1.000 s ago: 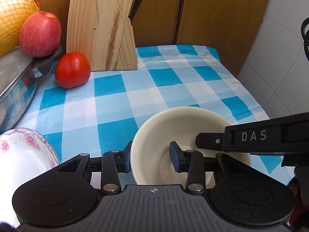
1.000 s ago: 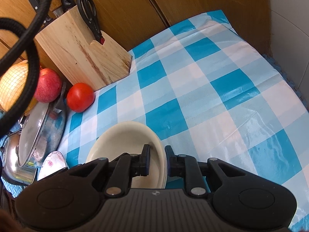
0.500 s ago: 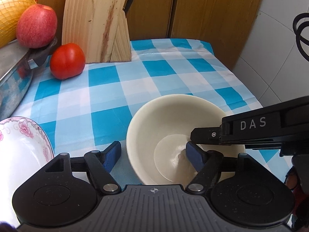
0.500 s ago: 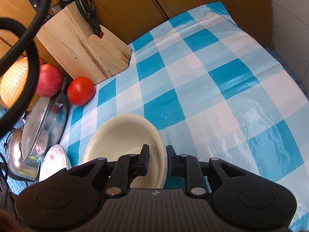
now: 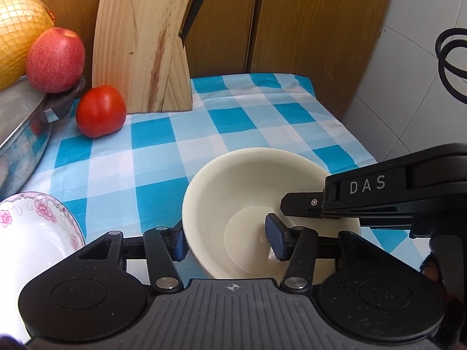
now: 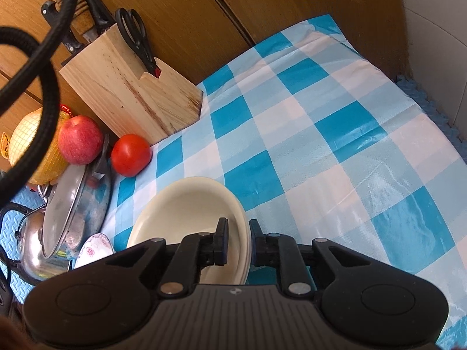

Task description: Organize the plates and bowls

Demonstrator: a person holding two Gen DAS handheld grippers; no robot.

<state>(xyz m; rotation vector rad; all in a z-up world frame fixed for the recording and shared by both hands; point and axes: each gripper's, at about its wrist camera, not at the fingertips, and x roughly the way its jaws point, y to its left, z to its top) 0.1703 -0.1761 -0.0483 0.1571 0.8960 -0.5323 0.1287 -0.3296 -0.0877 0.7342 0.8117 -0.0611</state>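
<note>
My right tongs point(image 6: 237, 240) are clamped on the near right rim of the cream bowl point(image 6: 186, 204), one pad inside the wall and the other outside, pinching it tight. My left tongs point(image 5: 227, 240) straddle the bowl's near left wall, and their jaws are closing: the right pad point(image 5: 275, 240) hangs inside the bowl, clear of the wall, while the left pad point(image 5: 178, 243) sits outside at the rim, so nothing is squeezed there. In the left view my right tongs reach in over the bowl's right side as a black bar marked DAS.

The cream bowl stands upright on the blue and white checked cloth point(image 6: 335, 151). To the bowl's left, near my left tongs, is a white bowl with pink flowers point(image 5: 35, 233) along its rim; I see only part of it. Further left of the cream bowl lies a steel pan with a glass lid point(image 6: 73, 204). Beyond the cream bowl and leftward, a tomato point(image 5: 100, 111) rests on the cloth, just beside the wooden knife block point(image 5: 140, 43) that stands against the wood panelling. An apple point(image 5: 55, 59) sits on the pan's handle, touching a netted yellow fruit point(image 5: 17, 35) behind it.
</note>
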